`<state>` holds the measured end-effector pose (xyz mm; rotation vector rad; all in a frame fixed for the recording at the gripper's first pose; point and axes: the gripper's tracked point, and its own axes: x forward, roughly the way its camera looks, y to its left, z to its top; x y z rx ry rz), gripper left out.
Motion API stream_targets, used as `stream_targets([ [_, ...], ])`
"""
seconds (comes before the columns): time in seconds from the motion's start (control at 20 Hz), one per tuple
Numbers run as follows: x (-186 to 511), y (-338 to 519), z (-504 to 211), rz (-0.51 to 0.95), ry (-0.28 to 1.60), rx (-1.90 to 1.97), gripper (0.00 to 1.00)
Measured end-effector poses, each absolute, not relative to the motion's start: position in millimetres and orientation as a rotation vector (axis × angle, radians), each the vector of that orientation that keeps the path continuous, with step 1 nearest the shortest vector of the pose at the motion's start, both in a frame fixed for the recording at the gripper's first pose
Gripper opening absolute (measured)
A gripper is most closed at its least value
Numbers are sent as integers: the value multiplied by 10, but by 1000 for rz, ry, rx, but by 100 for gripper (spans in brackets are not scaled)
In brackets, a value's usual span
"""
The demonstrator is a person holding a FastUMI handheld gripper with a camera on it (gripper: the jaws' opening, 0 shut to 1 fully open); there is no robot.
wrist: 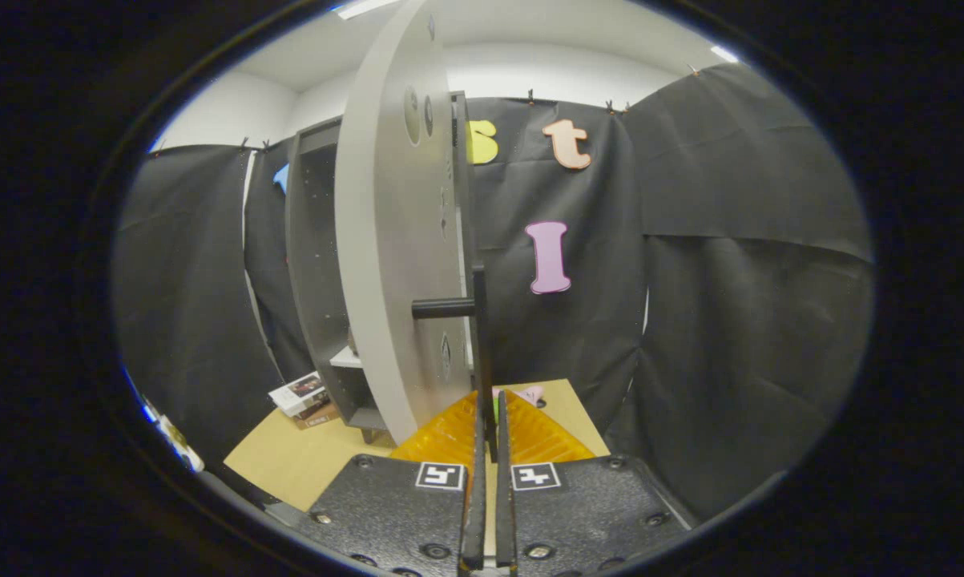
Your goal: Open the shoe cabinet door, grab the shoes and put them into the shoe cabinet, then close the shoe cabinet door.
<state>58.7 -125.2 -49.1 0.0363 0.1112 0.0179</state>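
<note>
The shoe cabinet (315, 272) is a dark grey upright box standing on a light wooden surface (289, 461). Its pale grey door (385, 240) is swung open toward me and I see it nearly edge-on. A black bar handle (479, 320) stands off the door on a short post. The bar's lower end runs down between my fingers. My gripper (490, 401) is shut on the handle. A small pink thing (532, 393) lies just beyond the fingertips, mostly hidden by them; I cannot tell whether it is a shoe.
A stack of books (301, 397) lies on the wooden surface left of the cabinet's foot. A pale shelf (345, 358) shows inside the cabinet. Black cloth walls close in behind and to the right.
</note>
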Motion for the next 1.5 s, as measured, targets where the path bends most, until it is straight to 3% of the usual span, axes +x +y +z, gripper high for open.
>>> stream_targets([
  [0.15,460,-1370,-446,-25,98,28,18],
  [0.2,381,-1449,-425,-53,91,34,35],
  [0.5,-126,-1126,-490,-49,46,85,85],
  [0.6,-207,-954,-591,-35,51,58,96],
  [1.0,105,68,-1419,79,109,92,97],
  [1.5,936,1048,-3622,160,436,91,98],
])
